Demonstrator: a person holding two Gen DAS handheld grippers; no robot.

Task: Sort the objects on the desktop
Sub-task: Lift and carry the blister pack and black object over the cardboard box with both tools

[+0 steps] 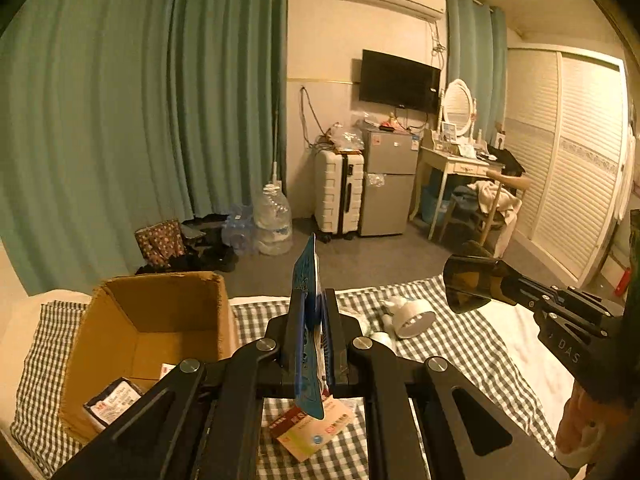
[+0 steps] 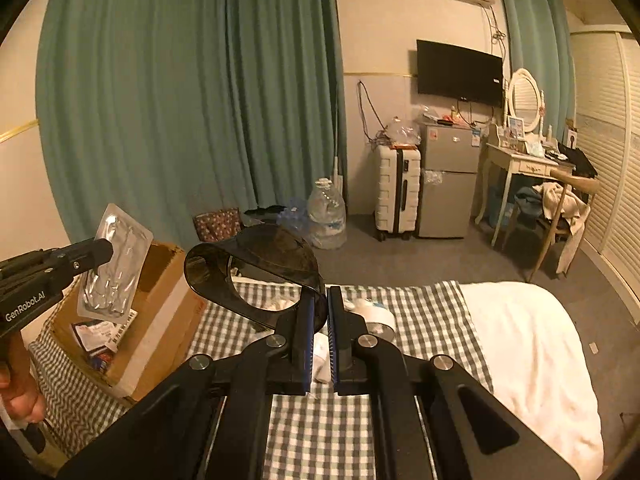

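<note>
My left tongs (image 1: 307, 320) clamp blister pack (image 1: 306, 280), cardboard box (image 1: 160, 312) just left-below. Right tongs (image 2: 320, 312) pinch dark visor (image 2: 256, 264). I'd centre pack over box before letting go.

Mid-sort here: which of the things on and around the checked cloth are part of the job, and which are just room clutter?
Job items:
left gripper shut on blister pack
right gripper shut on dark visor
cardboard box
tape roll
card packet

Lying about:
water jug
suitcase
mini fridge
</note>
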